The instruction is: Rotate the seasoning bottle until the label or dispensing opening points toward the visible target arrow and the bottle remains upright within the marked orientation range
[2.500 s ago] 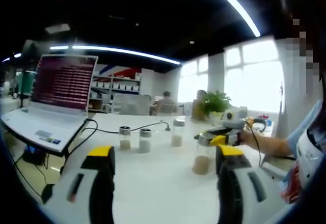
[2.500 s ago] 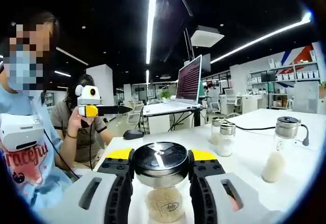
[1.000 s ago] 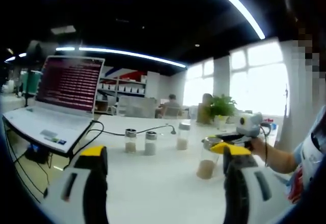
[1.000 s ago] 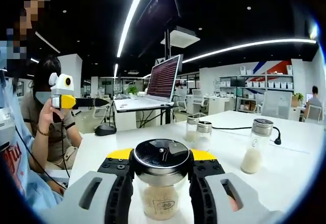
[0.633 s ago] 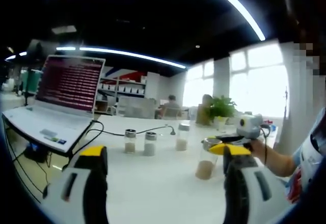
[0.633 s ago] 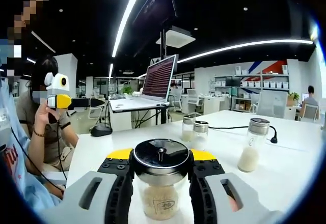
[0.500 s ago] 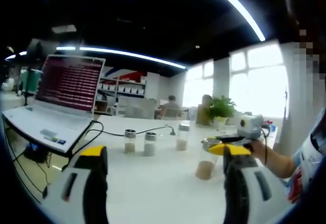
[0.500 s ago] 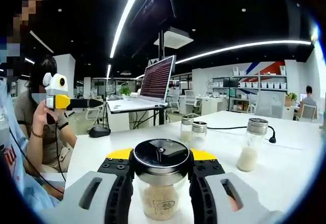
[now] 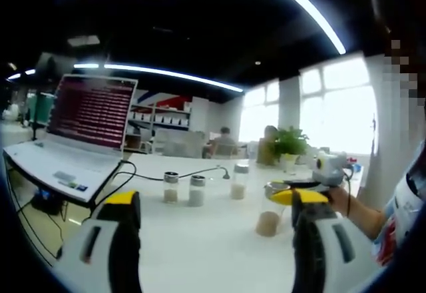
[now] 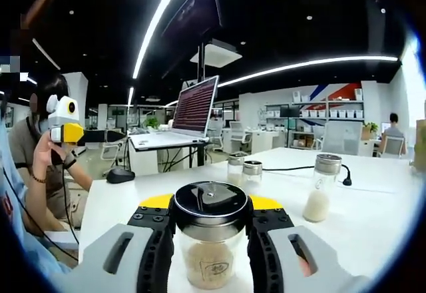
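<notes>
In the right gripper view a glass seasoning bottle (image 10: 210,248) with a black and chrome lid stands upright on the white table (image 10: 373,220). It holds tan powder and a small printed label faces the camera. My right gripper (image 10: 210,223) is shut on the bottle just under the lid. In the left gripper view the same seasoning bottle (image 9: 269,214) shows at the right, with the right gripper (image 9: 303,195) and a hand on it. My left gripper (image 9: 212,203) is open above the table, its yellow-tipped jaws wide apart with nothing between them.
Three more glass shakers (image 9: 171,188) (image 9: 196,190) (image 9: 237,182) stand in a row farther back on the table. An open laptop (image 9: 73,133) sits at the table's left edge, a black cable (image 9: 183,171) running from it. A seated person (image 10: 50,166) is beyond the table.
The right gripper view has swung, so the laptop and shakers drift left in it, and the mark on the lid has turned. The left gripper holds still and open.
</notes>
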### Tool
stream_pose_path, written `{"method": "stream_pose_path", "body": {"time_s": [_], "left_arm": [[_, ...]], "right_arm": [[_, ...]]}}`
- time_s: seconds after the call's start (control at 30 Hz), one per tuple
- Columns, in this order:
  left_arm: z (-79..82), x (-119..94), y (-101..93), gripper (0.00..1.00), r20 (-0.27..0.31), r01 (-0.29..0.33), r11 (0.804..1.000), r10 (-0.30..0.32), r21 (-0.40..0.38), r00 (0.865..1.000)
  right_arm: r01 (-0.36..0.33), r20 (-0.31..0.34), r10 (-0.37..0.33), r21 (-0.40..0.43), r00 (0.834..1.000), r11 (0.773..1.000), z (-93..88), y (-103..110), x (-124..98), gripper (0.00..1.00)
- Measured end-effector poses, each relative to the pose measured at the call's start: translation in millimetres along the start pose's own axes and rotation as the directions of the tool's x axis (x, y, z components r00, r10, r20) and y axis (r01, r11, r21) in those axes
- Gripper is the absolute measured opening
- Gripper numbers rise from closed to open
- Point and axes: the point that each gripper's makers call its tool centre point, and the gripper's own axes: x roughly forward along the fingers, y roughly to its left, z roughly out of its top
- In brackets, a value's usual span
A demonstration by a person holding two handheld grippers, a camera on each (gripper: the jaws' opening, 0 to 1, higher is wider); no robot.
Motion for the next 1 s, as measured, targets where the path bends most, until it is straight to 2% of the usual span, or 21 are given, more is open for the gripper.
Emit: {"method": "stream_pose_path", "body": {"time_s": [0.5,0.77,1.0], "left_arm": [[-1.7,-0.7,2.9,1.0,-0.003,-0.001,1.0,0.001,-0.012,1.0],[-3.3,-0.9,4.0,1.0,-0.008,-0.002,1.0,0.001,-0.019,1.0],[-2.2,-2.1,6.2,1.0,-0.005,-0.005,1.0,0.005,-0.025,1.0]], "right_arm": [[0.082,0.007,-0.082,0.001,0.997,0.997,-2.3,-1.0,2.2,0.41],[0.18,0.024,-0.18,0.001,0.983,0.984,-3.0,-3.3,3.5,0.41],[0.226,0.031,-0.227,0.012,0.973,0.974,-3.2,-4.9,3.0,0.41]]}}
